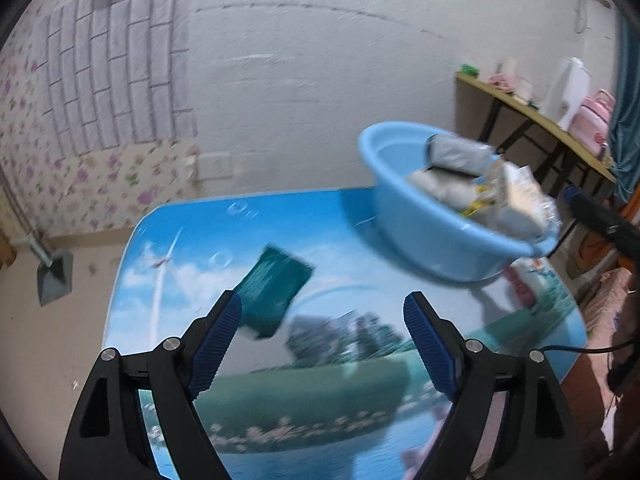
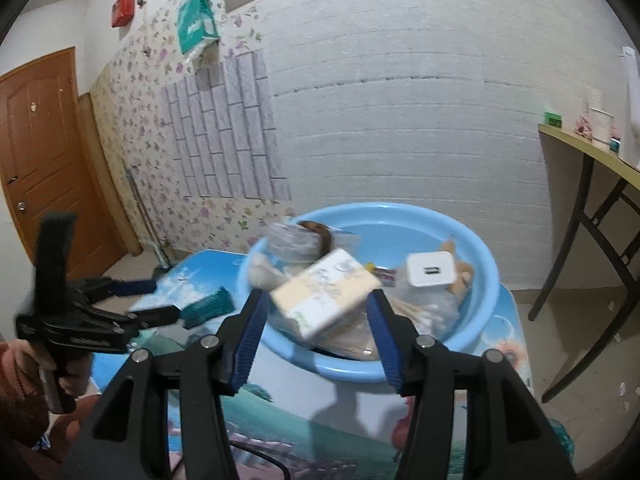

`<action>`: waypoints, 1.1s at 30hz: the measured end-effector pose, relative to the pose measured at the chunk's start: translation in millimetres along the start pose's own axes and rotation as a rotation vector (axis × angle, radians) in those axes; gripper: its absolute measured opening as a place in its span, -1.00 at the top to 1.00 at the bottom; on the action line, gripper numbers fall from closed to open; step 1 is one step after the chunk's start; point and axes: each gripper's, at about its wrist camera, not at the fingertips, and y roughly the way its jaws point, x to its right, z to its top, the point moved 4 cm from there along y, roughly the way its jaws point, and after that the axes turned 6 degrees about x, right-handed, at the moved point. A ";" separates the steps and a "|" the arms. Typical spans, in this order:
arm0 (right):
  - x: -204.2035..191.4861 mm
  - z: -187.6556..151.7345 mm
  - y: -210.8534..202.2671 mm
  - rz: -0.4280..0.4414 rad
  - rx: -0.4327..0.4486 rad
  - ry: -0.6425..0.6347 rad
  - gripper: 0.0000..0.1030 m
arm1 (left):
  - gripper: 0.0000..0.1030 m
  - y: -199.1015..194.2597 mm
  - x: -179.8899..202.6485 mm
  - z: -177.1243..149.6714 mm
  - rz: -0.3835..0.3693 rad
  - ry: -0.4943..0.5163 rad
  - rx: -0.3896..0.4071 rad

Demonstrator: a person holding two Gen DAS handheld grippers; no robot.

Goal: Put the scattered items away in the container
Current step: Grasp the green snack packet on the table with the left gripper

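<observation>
A light blue basin (image 1: 420, 216) stands at the table's far right, also in the right wrist view (image 2: 476, 264), holding several packets, a cream box (image 2: 326, 294) and a white charger (image 2: 430, 270). A dark green packet (image 1: 274, 290) lies on the table to the basin's left, also in the right wrist view (image 2: 210, 306). My left gripper (image 1: 322, 310) is open and empty, just short of the green packet. It also shows in the right wrist view (image 2: 148, 300). My right gripper (image 2: 318, 304) is open above the basin's near rim, the cream box between its fingers, apart from them.
The table (image 1: 320, 360) has a blue landscape print. A pink and white item (image 1: 528, 276) lies behind the basin. A wooden side table (image 2: 592, 160) with cups stands right. A dustpan (image 1: 54, 276) sits on the floor left. A brown door (image 2: 44, 152) is far left.
</observation>
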 end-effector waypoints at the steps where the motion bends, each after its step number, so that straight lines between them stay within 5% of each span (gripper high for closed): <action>1: -5.5 0.8 -1.0 0.014 0.002 -0.008 0.01 | -0.61 2.3 -5.7 -3.2 0.011 -0.006 -0.008; 24: -9.5 -4.5 15.5 -0.029 -0.068 -0.024 0.01 | -0.61 87.8 -38.4 -6.9 0.022 0.110 -0.165; 25: -8.8 -5.1 16.5 -0.031 -0.072 -0.024 0.01 | -0.58 86.3 -38.0 -7.3 0.013 0.114 -0.161; 28: -7.1 -6.6 18.7 -0.032 -0.080 -0.018 0.01 | 0.03 81.2 -37.6 -6.3 0.007 0.127 -0.133; 33: -5.1 -8.6 21.2 -0.026 -0.091 -0.005 0.01 | 0.15 73.9 -38.2 -7.8 0.002 0.102 -0.123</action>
